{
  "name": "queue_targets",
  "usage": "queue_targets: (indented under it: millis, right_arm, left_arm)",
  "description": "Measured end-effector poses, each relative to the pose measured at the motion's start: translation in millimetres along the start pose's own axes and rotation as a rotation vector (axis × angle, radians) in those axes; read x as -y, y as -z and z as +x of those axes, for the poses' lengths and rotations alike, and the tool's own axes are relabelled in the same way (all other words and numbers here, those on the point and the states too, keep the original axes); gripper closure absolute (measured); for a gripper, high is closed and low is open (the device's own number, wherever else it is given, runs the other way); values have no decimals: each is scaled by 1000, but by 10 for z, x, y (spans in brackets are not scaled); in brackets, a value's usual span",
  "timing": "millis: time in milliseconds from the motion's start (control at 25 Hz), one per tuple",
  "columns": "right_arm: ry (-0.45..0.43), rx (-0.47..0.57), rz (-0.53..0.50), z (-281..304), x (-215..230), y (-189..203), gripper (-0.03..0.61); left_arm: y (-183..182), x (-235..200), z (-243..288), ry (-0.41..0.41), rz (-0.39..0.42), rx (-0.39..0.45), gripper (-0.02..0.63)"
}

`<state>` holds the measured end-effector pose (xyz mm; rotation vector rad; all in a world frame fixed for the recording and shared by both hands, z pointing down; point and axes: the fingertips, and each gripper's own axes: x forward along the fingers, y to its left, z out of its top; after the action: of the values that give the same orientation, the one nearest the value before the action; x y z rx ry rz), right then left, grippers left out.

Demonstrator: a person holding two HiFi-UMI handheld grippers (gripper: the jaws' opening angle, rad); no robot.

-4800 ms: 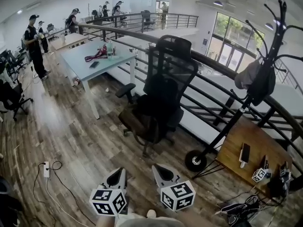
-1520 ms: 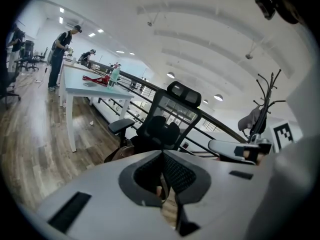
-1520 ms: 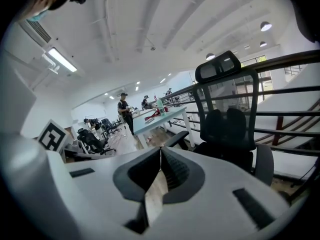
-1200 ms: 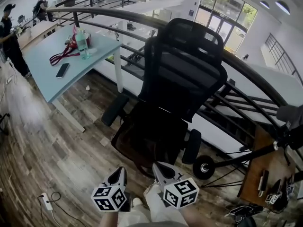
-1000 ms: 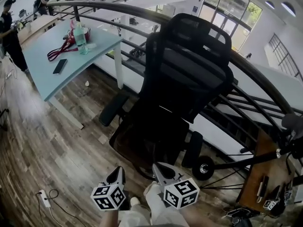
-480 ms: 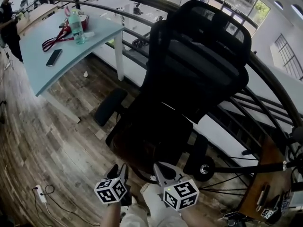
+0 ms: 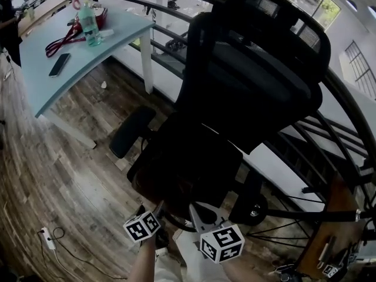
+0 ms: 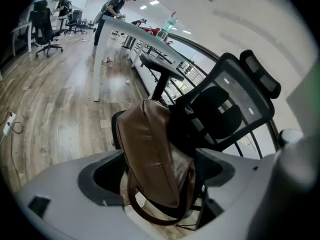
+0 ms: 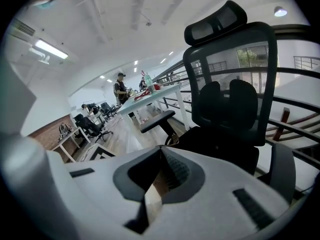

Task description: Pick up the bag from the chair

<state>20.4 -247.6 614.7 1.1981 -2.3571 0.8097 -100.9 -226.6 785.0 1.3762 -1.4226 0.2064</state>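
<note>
Bag (image 8: 155, 154): smooth brown leather-like skin, soft sheen. Chair (image 7: 258, 81): black mesh back, matt plastic frame. Floor (image 7: 59, 157), at 9 o'clock: wood-grain planks, satin. Table (image 7: 117, 40), at 11 o'clock: smooth pale-blue top.

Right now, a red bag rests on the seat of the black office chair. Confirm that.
Wrong colour: the bag is brown, as the left gripper view shows. It does rest on the seat of the black office chair.

Left gripper (image 7: 151, 209) low in head view, pointing down, marker cube canted, jaws just been opening, now spread wide, brown bag (image 8: 152, 154) in the gap between them, pads not pressing it, right gripper (image 7: 195, 209) just beside, jaws closed together, empty.
</note>
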Motion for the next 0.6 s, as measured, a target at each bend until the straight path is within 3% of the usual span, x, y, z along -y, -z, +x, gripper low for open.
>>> queue_targets:
  millis: [400, 600]
  right_arm:
    - [1, -28, 27, 147, 259, 85, 577]
    - [-1, -46, 34, 217, 371, 147, 577]
  left_arm:
    - [90, -152, 577, -70, -26, -42, 195]
    - [83, -316, 755, -163, -27, -34, 195]
